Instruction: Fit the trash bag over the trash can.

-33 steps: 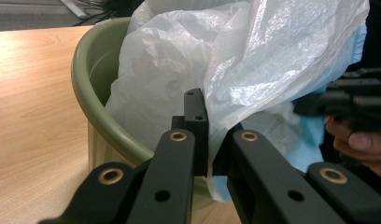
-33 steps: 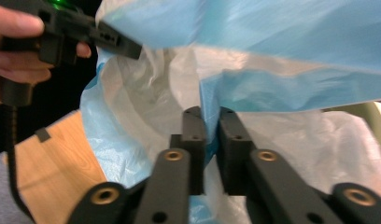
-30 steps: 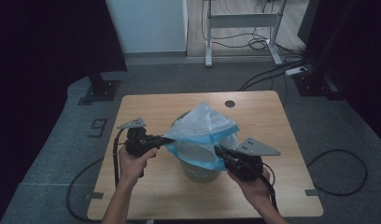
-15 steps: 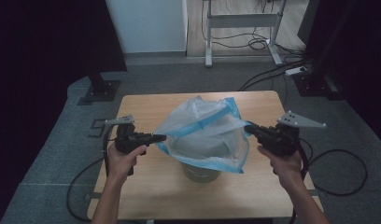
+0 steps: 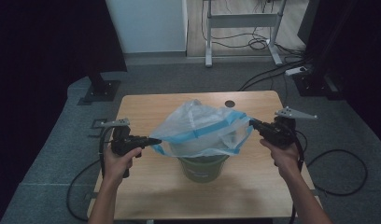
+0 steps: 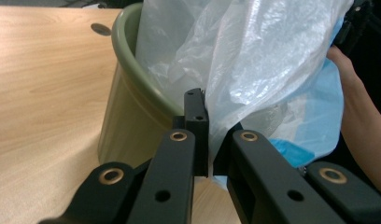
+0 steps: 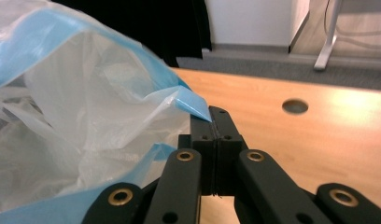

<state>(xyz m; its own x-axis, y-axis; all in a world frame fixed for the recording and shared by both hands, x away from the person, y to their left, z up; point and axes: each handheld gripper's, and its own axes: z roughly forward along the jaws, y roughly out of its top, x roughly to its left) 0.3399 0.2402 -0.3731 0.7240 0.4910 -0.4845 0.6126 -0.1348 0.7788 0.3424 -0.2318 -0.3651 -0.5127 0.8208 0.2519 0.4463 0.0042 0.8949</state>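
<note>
1. Since the earlier frames the right gripper (image 5: 252, 123) has travelled out toward 3 o'clock, so the plastic bag (image 5: 202, 130) now hangs much wider; the left gripper (image 5: 157, 140) has hardly shifted.
2. That bag sits at the middle of the table (image 5: 146, 105), its body inside the green bin (image 5: 202, 169) and its mouth lifted above the rim.
3. Both grippers are clamped closed on the bag's edge: the left one at 9 o'clock of the bin, the right one at 3 o'clock.
4. I judge the step to be opening the bag mouth in order to line the bin. The next move calls for lowering both edges over the rim while keeping the film taut, without tipping the bin.
5. Its film is thin, translucent and wrinkled, with a blue band along the mouth. Smooth, round, tapered plastic forms the bin; the table is pale wood with a cable hole (image 5: 230, 103).
</note>
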